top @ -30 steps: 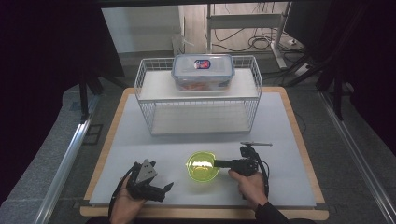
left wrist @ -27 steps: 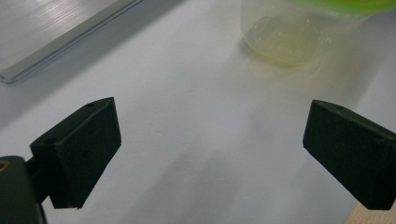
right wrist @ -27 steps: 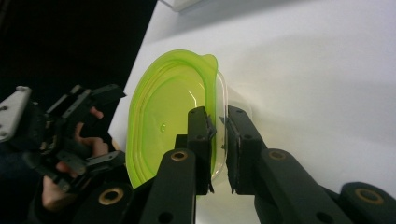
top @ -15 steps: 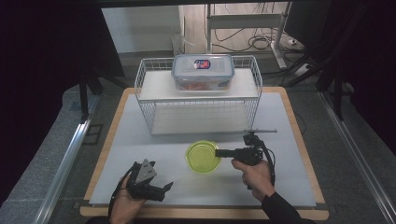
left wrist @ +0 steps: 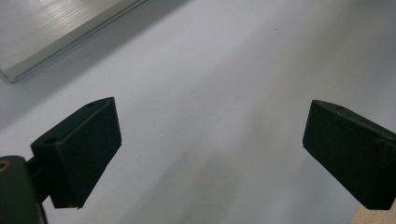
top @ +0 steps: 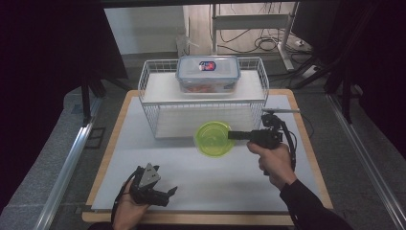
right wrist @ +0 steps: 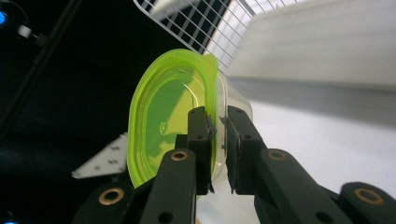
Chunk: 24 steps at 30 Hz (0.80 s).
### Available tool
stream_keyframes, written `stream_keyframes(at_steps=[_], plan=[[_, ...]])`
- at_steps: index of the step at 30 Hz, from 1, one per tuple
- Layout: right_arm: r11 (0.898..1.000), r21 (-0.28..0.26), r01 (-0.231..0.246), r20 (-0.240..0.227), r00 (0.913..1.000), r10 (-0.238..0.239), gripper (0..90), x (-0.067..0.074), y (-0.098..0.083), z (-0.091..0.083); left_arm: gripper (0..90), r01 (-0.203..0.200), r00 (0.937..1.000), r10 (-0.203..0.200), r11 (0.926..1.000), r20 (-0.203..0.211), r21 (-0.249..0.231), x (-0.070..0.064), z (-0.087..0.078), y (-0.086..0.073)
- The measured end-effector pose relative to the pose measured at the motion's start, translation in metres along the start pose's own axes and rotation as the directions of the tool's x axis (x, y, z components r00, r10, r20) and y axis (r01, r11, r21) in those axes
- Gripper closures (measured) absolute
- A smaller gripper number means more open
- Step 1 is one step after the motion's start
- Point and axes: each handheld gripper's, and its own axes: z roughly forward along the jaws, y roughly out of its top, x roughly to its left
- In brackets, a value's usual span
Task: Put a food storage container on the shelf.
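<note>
A round clear tub with a lime-green lid [top: 214, 138] hangs in the air in front of the white wire rack [top: 154, 111]. My right gripper [top: 232, 135] is shut on the tub's rim from the right. In the right gripper view the two black fingers [right wrist: 203, 135] pinch the green lid's edge and the clear wall of the tub [right wrist: 170, 112] between them. My left gripper [top: 165, 193] rests low near the table's front left edge. Its jaws stand wide apart over bare white table [left wrist: 219, 93] with nothing between them.
A clear lidded box with blue clips [top: 207, 73] sits on the rack's top shelf. The rack's lower level is open toward me. A wooden border [top: 306, 143] rims the white table top. Cables and dark stands lie on the floor beyond.
The right gripper has lifted the green-lidded tub off the table and carried it up and toward the rack. The left gripper has stayed put.
</note>
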Motion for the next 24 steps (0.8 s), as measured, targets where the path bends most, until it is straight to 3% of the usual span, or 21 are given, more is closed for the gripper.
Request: stream_keyframes(at_steps=[12, 24], plan=[[0.999, -0.043, -0.012, -0.023, 0.9997, 0.011, 81.6, 0.021, 0.045, -0.018, 4.5, -0.001, 1.0, 0.001, 1.0, 0.006, 0.006, 0.0, 0.001, 0.0], [0.995, -0.103, 0.005, -0.031, 0.9995, -0.008, 81.6, 0.043, 0.087, -0.031, 4.4, 0.011, 0.9999, -0.011, 0.9999, 0.006, -0.007, 0.0, 0.001, 0.0]])
